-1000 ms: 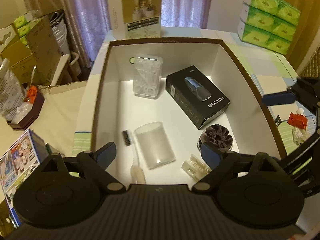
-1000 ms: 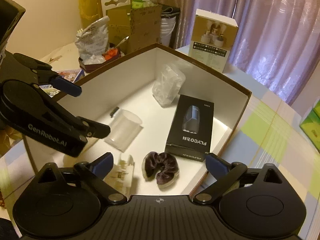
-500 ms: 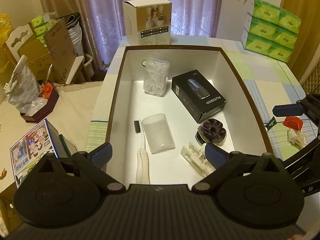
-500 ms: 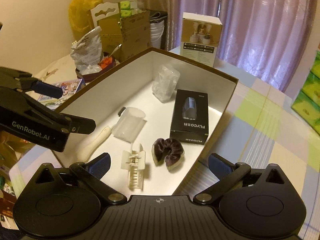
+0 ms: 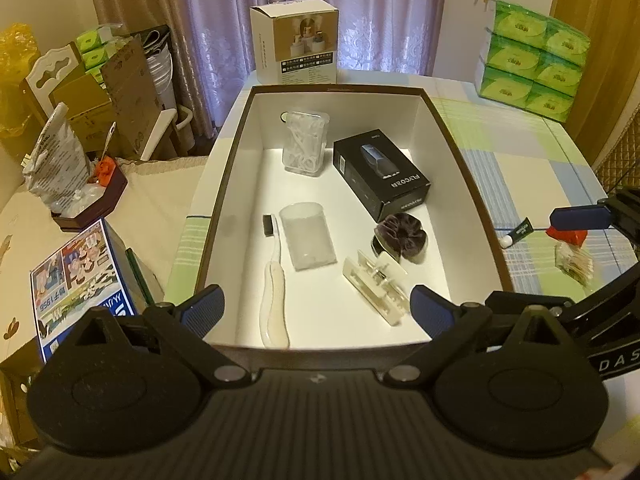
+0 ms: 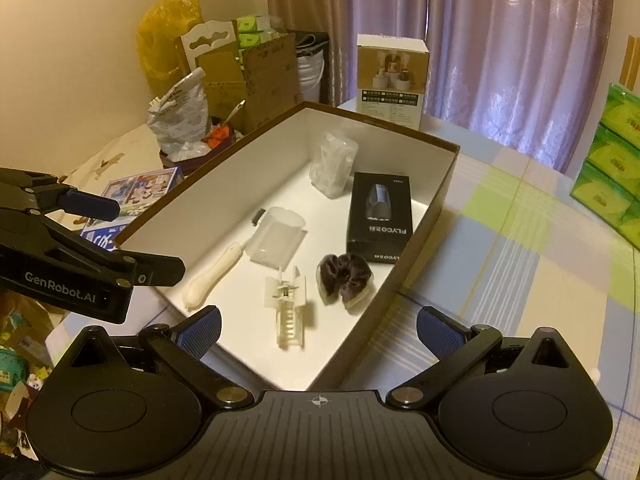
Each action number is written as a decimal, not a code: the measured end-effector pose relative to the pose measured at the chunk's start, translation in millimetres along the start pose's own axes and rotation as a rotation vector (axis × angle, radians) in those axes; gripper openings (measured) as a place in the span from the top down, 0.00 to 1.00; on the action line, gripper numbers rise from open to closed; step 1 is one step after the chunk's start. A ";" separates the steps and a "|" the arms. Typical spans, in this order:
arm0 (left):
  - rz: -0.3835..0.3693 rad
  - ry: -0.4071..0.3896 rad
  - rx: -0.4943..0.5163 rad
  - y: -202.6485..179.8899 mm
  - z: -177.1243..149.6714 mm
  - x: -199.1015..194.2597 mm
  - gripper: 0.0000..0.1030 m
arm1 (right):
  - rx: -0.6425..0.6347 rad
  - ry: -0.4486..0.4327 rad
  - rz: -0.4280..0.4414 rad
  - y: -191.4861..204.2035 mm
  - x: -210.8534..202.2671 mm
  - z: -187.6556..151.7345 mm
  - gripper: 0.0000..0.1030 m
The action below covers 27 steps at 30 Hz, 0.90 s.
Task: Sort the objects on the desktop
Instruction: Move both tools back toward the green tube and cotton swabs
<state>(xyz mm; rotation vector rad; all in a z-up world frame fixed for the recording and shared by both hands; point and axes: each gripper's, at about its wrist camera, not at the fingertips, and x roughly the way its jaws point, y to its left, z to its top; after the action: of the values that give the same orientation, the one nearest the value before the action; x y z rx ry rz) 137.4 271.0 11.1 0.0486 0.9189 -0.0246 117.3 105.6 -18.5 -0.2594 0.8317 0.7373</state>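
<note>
Checked cloth covers the desk [image 5: 520, 168], where a small tube [image 5: 517, 232] lies just outside the box [image 5: 460, 152], slanting toward its wall, nearer the right gripper [image 6: 318, 330]; it and the left gripper [image 5: 316, 310] are spread and empty.

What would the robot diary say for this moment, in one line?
left gripper: open, empty | right gripper: open, empty | box: holds toothbrush, cup, hair clip, scrunchie

I count one box [image 5: 224, 200] holding six things: one toothbrush [image 5: 274, 280], cup [image 5: 308, 240], clip [image 5: 376, 284], scrunchie [image 5: 402, 236], black carton [image 5: 382, 176], floss pack [image 5: 306, 148].
</note>
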 end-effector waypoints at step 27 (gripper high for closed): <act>0.043 0.048 -0.065 -61.3 -55.7 -38.2 0.05 | 0.008 0.044 0.093 -16.8 -55.8 -64.5 0.02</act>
<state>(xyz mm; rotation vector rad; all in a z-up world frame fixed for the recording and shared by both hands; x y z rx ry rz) 67.4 212.7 5.7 0.0083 0.9657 0.0471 66.7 34.9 -20.4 -0.2319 0.8931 0.8179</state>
